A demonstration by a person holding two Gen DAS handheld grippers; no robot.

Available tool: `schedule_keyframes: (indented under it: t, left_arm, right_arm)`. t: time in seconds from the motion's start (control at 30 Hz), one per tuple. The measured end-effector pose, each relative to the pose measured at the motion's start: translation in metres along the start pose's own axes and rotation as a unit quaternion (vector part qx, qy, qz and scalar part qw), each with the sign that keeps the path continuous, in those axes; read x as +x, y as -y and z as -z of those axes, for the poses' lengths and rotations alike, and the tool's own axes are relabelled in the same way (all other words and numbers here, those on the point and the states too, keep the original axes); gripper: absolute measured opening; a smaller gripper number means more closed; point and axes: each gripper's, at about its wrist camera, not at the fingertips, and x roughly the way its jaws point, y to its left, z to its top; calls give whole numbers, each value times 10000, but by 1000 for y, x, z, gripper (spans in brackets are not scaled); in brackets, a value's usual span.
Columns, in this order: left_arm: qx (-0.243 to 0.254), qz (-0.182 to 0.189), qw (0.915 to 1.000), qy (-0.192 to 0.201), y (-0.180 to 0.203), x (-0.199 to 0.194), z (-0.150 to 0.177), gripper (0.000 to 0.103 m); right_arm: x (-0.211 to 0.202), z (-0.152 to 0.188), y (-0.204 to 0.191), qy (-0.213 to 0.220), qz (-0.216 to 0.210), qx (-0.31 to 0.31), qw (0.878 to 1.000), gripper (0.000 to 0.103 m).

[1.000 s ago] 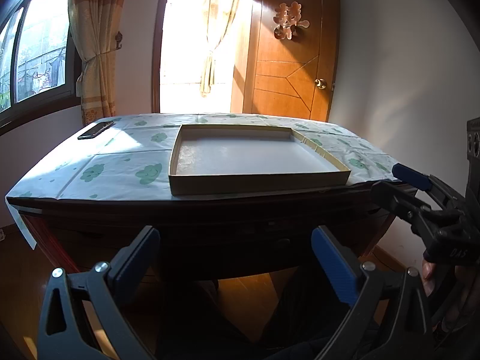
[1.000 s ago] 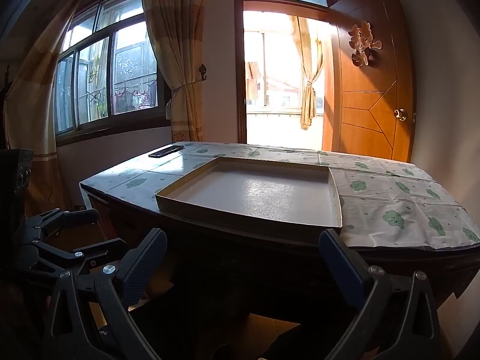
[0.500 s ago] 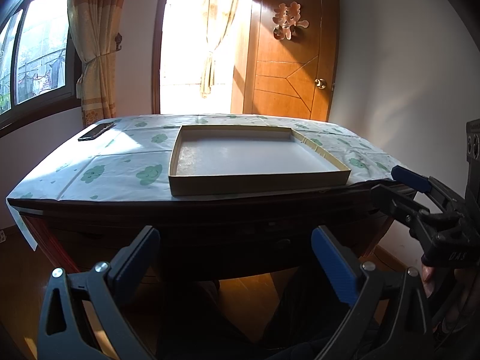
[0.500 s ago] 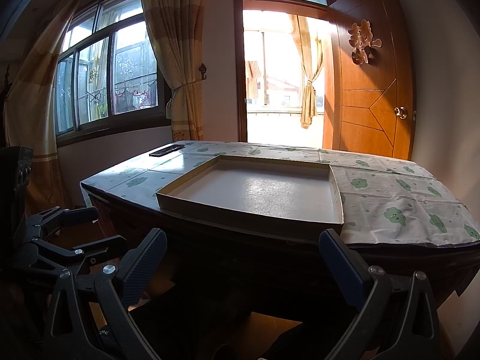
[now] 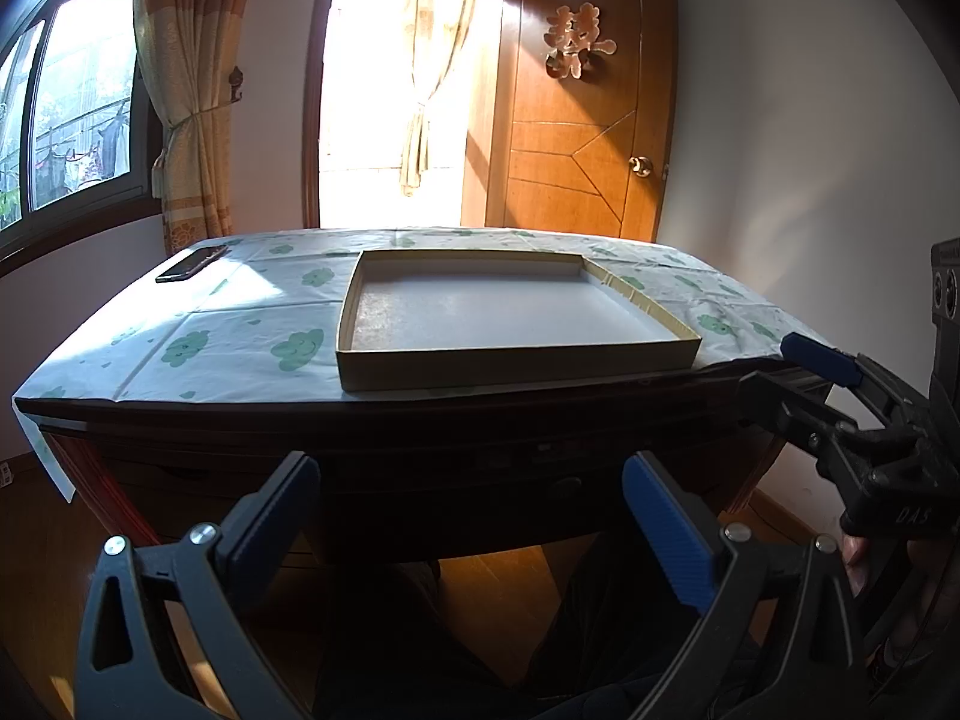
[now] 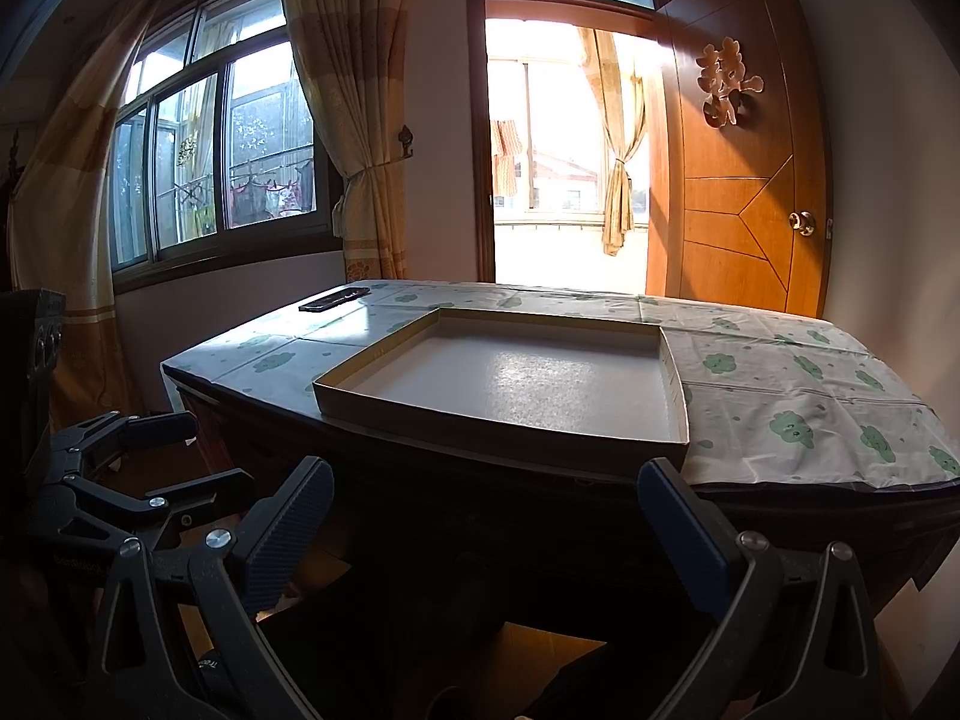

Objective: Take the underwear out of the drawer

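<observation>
Grippers, two in number, are held low in front of the dark wooden table, level with its front apron, presumably because the drawer lies in that shadowed panel. The left gripper, black-framed with blue-padded fingers, is spread wide and holds nothing. The right gripper, of the same build, is likewise spread and empty. Each also appears at the edge of the other's view.

One shallow rectangular cardboard tray with a white floor sits at the near edge of the tabletop, empty, probably placed there to receive what is taken out. One cloud-printed pale tablecloth covers the top. One dark flat phone-like slab rests at the far left corner, well apart from the tray.

Underwear is not visible in either view; it is presumably inside the drawer, whose front is too dark to make out clearly. No drawer stands open.
</observation>
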Motion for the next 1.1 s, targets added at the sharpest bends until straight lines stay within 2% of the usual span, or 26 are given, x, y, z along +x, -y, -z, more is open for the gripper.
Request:
schedule_keyframes:
  t: [1.1]
  left_arm:
    - [21,-7,10000,-32,2,3,0,103]
  right_arm:
    - [2,8,-3,-36,-19,52,10000,103]
